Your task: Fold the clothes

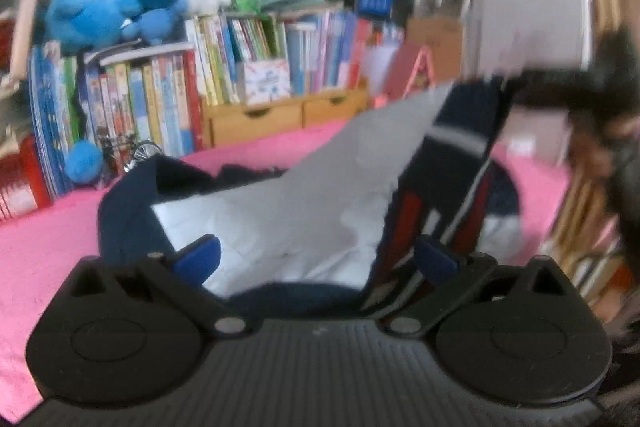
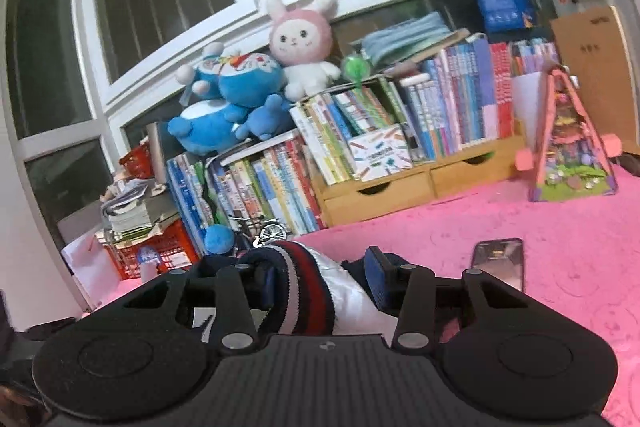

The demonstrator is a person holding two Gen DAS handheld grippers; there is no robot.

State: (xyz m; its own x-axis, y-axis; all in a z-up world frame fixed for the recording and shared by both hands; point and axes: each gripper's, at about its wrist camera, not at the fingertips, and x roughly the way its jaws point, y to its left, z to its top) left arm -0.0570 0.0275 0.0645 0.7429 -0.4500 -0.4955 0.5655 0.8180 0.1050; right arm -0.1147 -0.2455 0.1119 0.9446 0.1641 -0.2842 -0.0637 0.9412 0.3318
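Observation:
A navy jacket with a silver lining [image 1: 280, 203] and red-white striped ribbing lies partly lifted over the pink cloth [image 1: 48, 227]. My left gripper [image 1: 316, 259] is open, its blue-padded fingers [image 1: 198, 259] on either side of the silver lining. In the left wrist view my right gripper [image 1: 560, 95] holds a striped edge of the jacket up at the upper right, blurred. In the right wrist view my right gripper [image 2: 324, 279] has the striped cuff [image 2: 304, 291] between its fingers.
Rows of books [image 2: 400, 131] in wooden drawer boxes [image 2: 400, 183] and plush toys [image 2: 236, 99] line the back. A phone [image 2: 500, 263] lies on the pink cloth [image 2: 560, 247] to the right. A pink toy house [image 2: 568, 143] stands at the back right.

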